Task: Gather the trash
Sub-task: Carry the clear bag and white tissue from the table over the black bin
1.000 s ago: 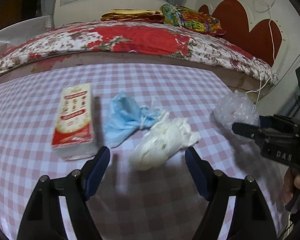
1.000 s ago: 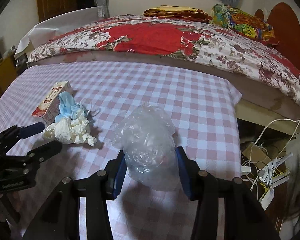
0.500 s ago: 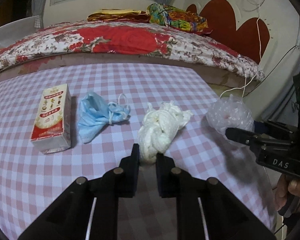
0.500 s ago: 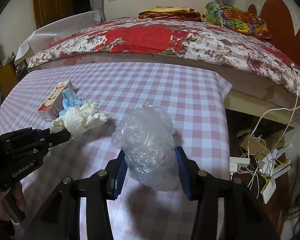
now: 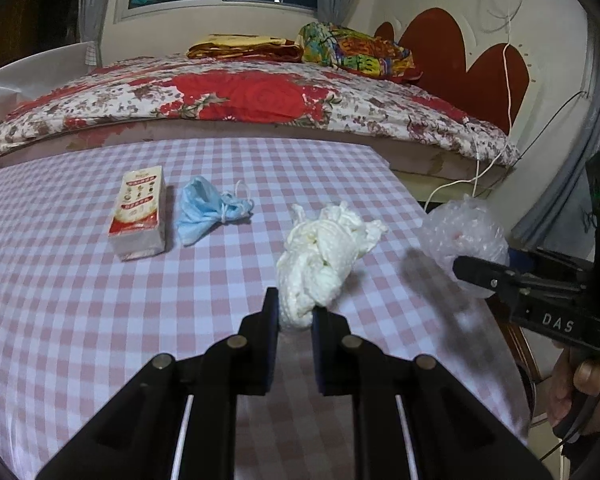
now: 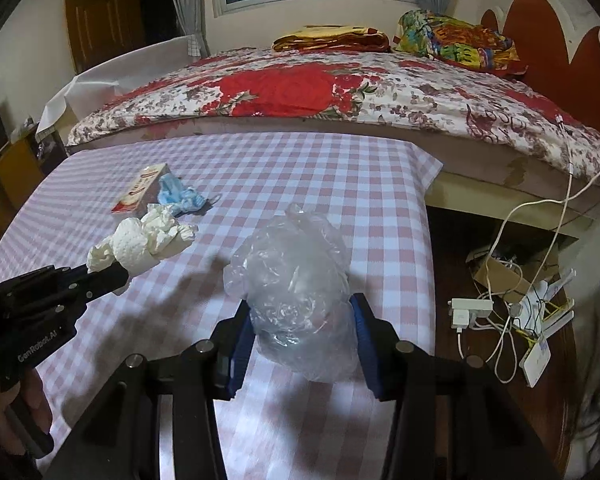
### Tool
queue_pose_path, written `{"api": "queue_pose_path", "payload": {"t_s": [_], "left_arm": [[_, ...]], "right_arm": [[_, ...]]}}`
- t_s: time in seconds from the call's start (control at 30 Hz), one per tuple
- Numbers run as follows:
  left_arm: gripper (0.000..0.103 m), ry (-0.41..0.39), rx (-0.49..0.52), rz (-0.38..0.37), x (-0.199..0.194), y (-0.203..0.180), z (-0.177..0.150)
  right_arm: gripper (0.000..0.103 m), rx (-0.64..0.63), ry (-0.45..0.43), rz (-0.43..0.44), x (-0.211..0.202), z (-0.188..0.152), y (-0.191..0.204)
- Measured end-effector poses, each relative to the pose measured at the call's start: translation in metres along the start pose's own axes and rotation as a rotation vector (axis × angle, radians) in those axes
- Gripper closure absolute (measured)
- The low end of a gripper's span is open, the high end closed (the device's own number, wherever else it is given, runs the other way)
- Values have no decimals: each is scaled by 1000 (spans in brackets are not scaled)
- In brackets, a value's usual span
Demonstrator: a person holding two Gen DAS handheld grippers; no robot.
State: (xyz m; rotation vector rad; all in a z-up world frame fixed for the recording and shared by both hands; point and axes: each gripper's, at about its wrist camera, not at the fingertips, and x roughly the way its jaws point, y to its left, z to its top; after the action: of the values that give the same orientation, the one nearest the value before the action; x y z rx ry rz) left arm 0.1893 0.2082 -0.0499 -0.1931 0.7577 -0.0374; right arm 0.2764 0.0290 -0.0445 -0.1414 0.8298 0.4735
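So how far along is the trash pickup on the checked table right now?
No bin shows, so nothing looks finished. In hand: the left hand-held gripper pinches the white paper wad; the right hand-held gripper clamps the clear plastic bag. Left on the tablecloth: blue mask, red-and-white carton.

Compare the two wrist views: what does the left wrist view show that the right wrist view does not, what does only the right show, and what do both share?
Only the left wrist view shows the right hand gripping its handle.

Only the right wrist view shows the wooden door, and the cables and power strip on the floor.

Both show the checked tablecloth, tissue pack, blue mask, the left claw shut on the white paper wad, and the right claw shut on the clear plastic bag.
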Motion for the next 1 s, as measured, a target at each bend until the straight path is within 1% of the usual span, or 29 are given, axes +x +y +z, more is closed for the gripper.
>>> {"api": "queue_pose_path", "payload": {"t_s": [0.2,0.37,0.5,0.67,1.0], "left_arm": [[87,-16,5,-11,-24,-12,-8],[87,-27,22,-28,-41,-27,-18],[87,-22,41,-49,-49,-41,-25],[87,-29,70,-75,-57,-61,-28],[87,-16,147,-143,-56,-111,-34]], "right_arm": [[54,15,-33,-1,-35,-14,3],[54,30,-69,-22,-68,-28,-3],[54,49,-93,-61,-95,-43,-20],[54,84,-101,-113,-122,-63,-46],[54,164,-110,-227,-167,-102,-104]]}}
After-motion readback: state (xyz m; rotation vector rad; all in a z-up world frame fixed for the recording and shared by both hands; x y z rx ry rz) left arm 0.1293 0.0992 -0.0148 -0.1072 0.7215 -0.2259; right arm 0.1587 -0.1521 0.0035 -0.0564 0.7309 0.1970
